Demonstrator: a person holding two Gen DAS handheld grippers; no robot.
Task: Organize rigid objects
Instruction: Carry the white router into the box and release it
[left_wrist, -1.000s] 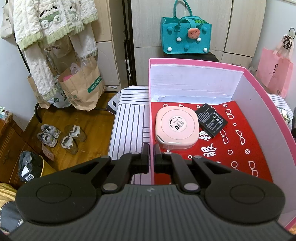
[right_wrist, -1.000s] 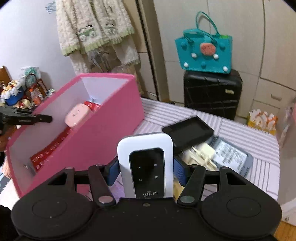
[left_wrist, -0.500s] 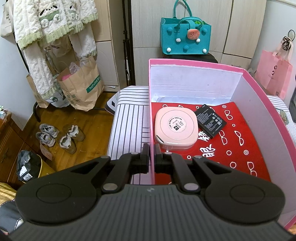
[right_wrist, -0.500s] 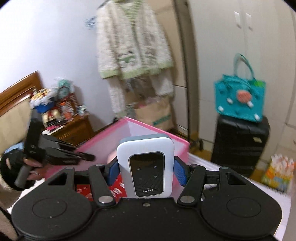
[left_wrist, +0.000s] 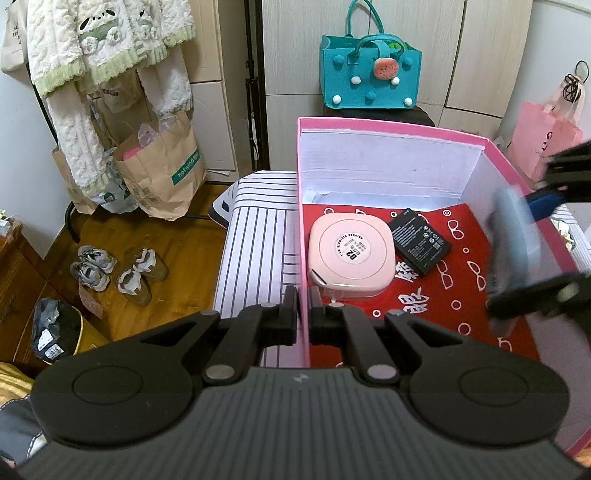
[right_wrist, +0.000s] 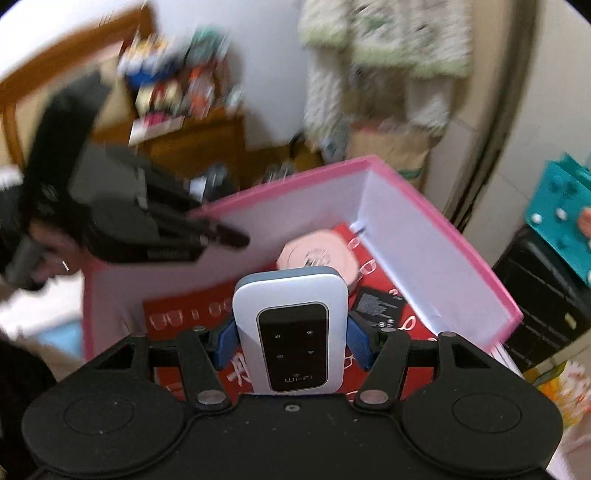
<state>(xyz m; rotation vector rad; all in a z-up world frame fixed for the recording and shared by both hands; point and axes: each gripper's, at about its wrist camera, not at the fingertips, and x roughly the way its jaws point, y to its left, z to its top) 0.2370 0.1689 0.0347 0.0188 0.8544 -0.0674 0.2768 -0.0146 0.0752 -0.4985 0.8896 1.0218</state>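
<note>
My left gripper (left_wrist: 303, 308) is shut on the left wall of the pink box (left_wrist: 391, 127), pinching its thin edge. Inside, on the red lining, lie a pink square case (left_wrist: 351, 254) and a black battery (left_wrist: 419, 242). My right gripper (right_wrist: 291, 336) is shut on a white Wi-Fi router (right_wrist: 291, 328), held upright between its blue pads over the open pink box (right_wrist: 443, 229). In the left wrist view the router (left_wrist: 513, 240) shows blurred above the box's right side. The left gripper (right_wrist: 229, 236) appears at the box's near wall in the right wrist view.
The box stands on a striped cloth (left_wrist: 255, 236). A teal bag (left_wrist: 369, 74) on a black suitcase (right_wrist: 546, 291) stands behind it. Paper bags (left_wrist: 162, 166) and shoes (left_wrist: 118, 273) are on the wooden floor to the left. A pink bag (left_wrist: 543, 144) hangs at right.
My right gripper carried the router from beside the box to over its open top, rolling as it went, and it now shows in the left wrist view. The left gripper stayed put.
</note>
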